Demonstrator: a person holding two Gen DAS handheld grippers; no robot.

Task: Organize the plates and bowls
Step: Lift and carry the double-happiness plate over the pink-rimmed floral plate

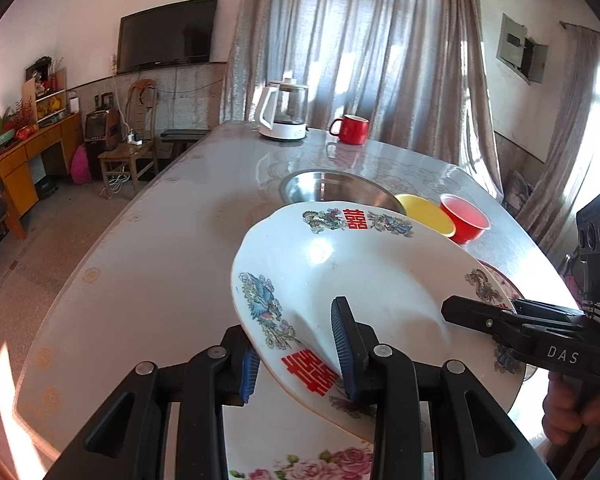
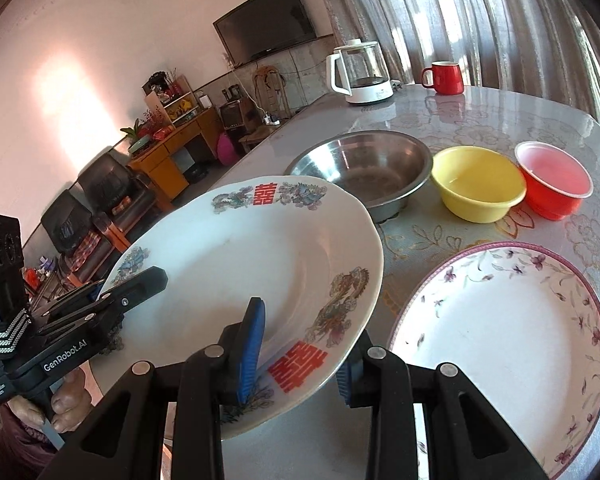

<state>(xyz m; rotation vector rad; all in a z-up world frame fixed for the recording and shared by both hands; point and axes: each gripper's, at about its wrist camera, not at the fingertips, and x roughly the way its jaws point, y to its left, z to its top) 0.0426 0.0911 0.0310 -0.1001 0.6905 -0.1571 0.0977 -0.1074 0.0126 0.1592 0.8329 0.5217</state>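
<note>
White kettle (image 2: 360,76) and red mug (image 2: 444,77) on table (image 1: 140,280); wall-mounted television (image 1: 168,34).

Daylight pours through the curtains (image 1: 380,40), bright and blown out at the right. Glare sheens the tabletop (image 1: 160,260) along its far edge. Sharp focus; fisheye bending, dark corners.

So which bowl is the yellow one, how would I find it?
Start at the big grey table by the curtains. Past the lifted plate stand three bowls in a row; the yellow bowl is the middle one. The steel bowl on one side is shiny metal, the red bowl on the other is see-through red.
</note>
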